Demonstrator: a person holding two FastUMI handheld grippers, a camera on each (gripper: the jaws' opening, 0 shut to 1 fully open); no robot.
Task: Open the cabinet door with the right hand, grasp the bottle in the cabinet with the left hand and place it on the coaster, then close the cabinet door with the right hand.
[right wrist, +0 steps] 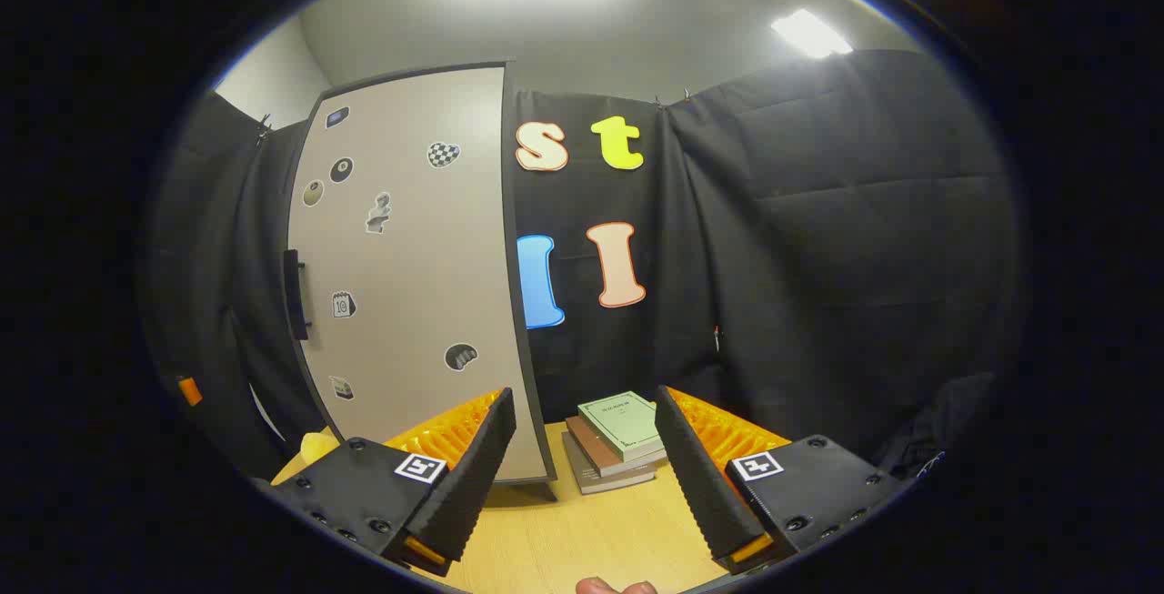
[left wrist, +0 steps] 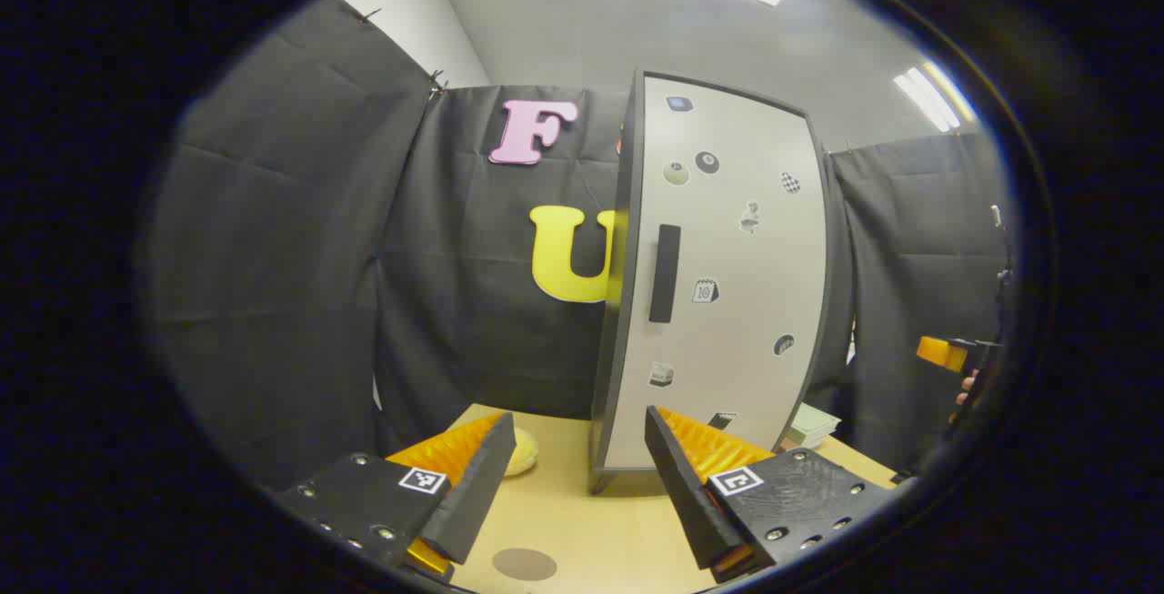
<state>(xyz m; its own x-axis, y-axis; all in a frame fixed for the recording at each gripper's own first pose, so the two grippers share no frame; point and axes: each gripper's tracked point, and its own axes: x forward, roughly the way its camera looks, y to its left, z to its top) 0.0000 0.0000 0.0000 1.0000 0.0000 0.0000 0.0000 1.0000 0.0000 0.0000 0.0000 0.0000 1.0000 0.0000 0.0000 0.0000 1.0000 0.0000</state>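
Fingers of the left gripper [left wrist: 575,485] stand wide apart, empty, above the table [left wrist: 591,530], with a round brown coaster [left wrist: 524,564] below. Right gripper [right wrist: 582,467] likewise spread, holding nothing. Beyond stands the cabinet [left wrist: 718,285], door [right wrist: 409,266] shut, handle [left wrist: 665,273] untouched. Stacked books [right wrist: 614,439] lie beside it.

The cabinet door [left wrist: 718,276] is being viewed from low over the surface [left wrist: 582,521] by both views, left and right of it.

black grippers [left wrist: 573,485] (orange-ribbed fingers [left wrist: 455,448])
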